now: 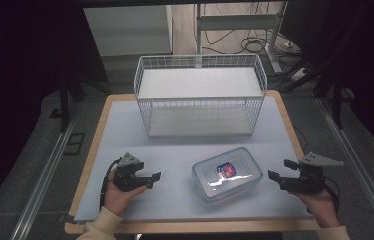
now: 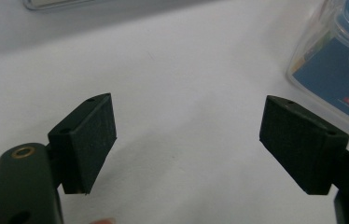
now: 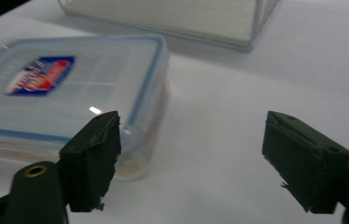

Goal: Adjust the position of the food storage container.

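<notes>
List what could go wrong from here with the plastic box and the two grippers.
1. The plastic box has a smooth, clear lid; open jaws closing on it from either side may slip.
2. It lies skewed between the left gripper and the right gripper, so uneven contact might spin it.
3. The wire basket has tall walls; a low lift might catch its rim.

The container (image 2: 336, 70) beside the left gripper (image 2: 186, 144) is cut off at the frame's right edge, its label print too blurred to read.
</notes>
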Tool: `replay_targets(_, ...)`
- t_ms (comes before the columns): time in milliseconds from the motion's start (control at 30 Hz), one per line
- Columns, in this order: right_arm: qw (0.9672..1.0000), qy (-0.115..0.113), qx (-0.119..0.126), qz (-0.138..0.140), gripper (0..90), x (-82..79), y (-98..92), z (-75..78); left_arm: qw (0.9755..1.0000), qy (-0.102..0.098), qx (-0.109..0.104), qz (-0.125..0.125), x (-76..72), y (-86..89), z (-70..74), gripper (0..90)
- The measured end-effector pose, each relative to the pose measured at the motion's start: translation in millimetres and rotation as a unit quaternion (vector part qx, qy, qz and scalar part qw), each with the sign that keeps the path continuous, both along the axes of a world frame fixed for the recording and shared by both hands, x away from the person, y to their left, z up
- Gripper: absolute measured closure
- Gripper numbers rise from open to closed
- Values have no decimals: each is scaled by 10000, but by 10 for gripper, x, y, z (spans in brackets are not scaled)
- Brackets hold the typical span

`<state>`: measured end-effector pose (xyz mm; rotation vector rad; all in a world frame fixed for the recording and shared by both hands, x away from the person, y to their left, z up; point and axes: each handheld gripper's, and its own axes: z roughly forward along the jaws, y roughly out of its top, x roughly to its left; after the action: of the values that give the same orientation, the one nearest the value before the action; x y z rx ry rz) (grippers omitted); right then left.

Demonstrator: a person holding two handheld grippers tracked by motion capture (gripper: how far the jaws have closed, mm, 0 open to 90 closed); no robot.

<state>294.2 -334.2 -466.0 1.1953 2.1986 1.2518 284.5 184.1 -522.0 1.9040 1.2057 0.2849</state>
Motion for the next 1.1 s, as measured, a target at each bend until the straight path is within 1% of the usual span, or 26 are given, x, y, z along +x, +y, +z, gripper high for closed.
replay_targets(33, 10000, 0, 0, 0, 221, 0, 0, 0, 10000, 0, 0, 0, 0, 0, 0, 183)
replay_targets(67, 10000, -43, 18, 74, 250, -15, 45, 76, 10000, -4, 5, -6, -1, 0, -2, 183)
replay_targets(100, 9999, -74, 53, 125, 278, -21, 69, 109, 10000, -2, 10, -7, -2, 0, -2, 183)
replay_targets(133, 9997, -124, 83, 186, 316, -29, 94, 139, 10000, -3, 8, -9, -4, 0, -1, 183)
replay_targets(167, 9991, -283, 124, 279, 370, -48, 131, 170, 10000, -7, 5, -9, -4, -1, -1, 183)
replay_targets(200, 9991, -283, 124, 279, 370, -48, 131, 170, 10000, -7, 5, -9, -4, -1, -1, 183)
replay_targets(233, 9981, -395, 159, 454, 453, -67, 197, 205, 10000, -3, 4, -14, -2, -4, -4, 183)
replay_targets(300, 9972, -451, 117, 592, 567, -82, 284, 236, 10000, 4, 17, -13, -1, -11, -6, 183)
replay_targets(367, 9954, -378, 142, 865, 685, -90, 376, 267, 10000, 11, 22, -22, -1, -18, -7, 183)
replay_targets(400, 9954, -378, 142, 865, 685, -90, 376, 267, 10000, 11, 22, -22, -1, -18, -7, 183)
replay_targets(433, 9935, -279, 127, 1094, 774, -97, 475, 294, 10000, 15, 30, -28, -1, -21, -9, 183)
replay_targets(467, 9935, -279, 127, 1094, 774, -97, 475, 294, 10000, 24, 41, -35, -2, -24, -8, 183)
replay_targets(500, 9903, -192, 85, 1371, 843, -115, 598, 319, 10000, 22, 55, -43, -2, -30, -16, 183)
replay_targets(567, 9868, -165, 35, 1612, 888, -143, 717, 329, 10000, 38, 70, -59, 1, -33, -20, 183)
replay_targets(633, 9815, -138, -102, 1909, 900, -178, 867, 336, 9999, 37, 72, -66, 1, -38, -20, 183)
replay_targets(667, 9815, -138, -102, 1909, 900, -178, 867, 336, 9999, 27, 77, -71, -3, -44, -18, 183)
replay_targets(700, 9762, -126, -224, 2155, 900, -207, 1003, 341, 9999, 25, 79, -74, -6, -45, -17, 183)
replay_targets(733, 9739, -123, -256, 2253, 900, -219, 1061, 343, 9999, 22, 81, -76, -9, -45, -15, 183)
replay_targets(767, 9703, -98, -298, 2400, 900, -241, 1152, 350, 9999, 16, 84, -75, -10, -43, -14, 183)
replay_targets(800, 9681, -83, -314, 2485, 900, -254, 1205, 351, 9999, 13, 74, -72, -12, -41, -12, 184)
replay_targets(833, 9647, -66, -361, 2610, 900, -283, 1286, 344, 9999, 10, 72, -71, -12, -38, -11, 184)
replay_targets(867, 9624, -52, -391, 2689, 900, -302, 1331, 331, 9999, 10, 72, -73, -12, -37, -11, 184)
replay_targets(933, 9566, 11, -500, 2872, 900, -369, 1418, 276, 9999, 14, 71, -84, -15, -39, -13, 183)
replay_targets(1000, 9533, 81, -539, 2970, 900, -425, 1449, 224, 9999, 12, 84, -108, -14, -45, -16, 184)
replay_targets(1067, 9520, 177, -543, 3009, 900, -471, 1455, 166, 9999, 34, 95, -121, -13, -51, -17, 184)
replay_targets(1100, 9507, 245, -610, 3032, 900, -484, 1455, 126, 9999, 35, 99, -126, -13, -53, -17, 184)
